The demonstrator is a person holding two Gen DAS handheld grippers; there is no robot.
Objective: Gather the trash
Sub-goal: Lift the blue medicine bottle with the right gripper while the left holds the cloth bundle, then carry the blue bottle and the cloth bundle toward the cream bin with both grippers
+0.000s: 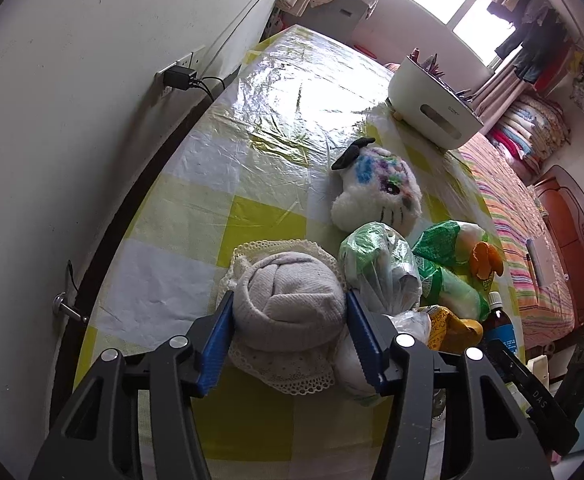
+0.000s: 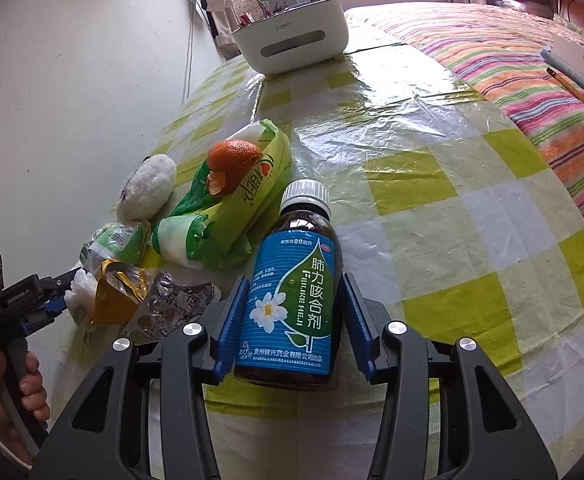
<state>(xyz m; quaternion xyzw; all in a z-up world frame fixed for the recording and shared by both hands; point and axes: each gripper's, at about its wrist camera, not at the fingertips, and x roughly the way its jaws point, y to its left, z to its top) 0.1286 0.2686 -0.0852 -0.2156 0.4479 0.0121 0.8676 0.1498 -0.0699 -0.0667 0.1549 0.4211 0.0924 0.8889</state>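
Bottle [image 2: 289, 304]: brown glass, white ribbed cap, blue label with a white flower; stands on the table [image 2: 432, 208] near its front edge, clasped at both sides.
Green wrapper [image 2: 227, 216]: long, crumpled, torn open; lies left of the bottle, orange peel [image 2: 229, 164] on top.
Yellow foil packet [image 2: 117, 294]: crushed, at the front of the heap.
Clear bag [image 1: 380, 268]: knotted, green-tinted, beside a rolled grey cloth [image 1: 292, 304] on lace.
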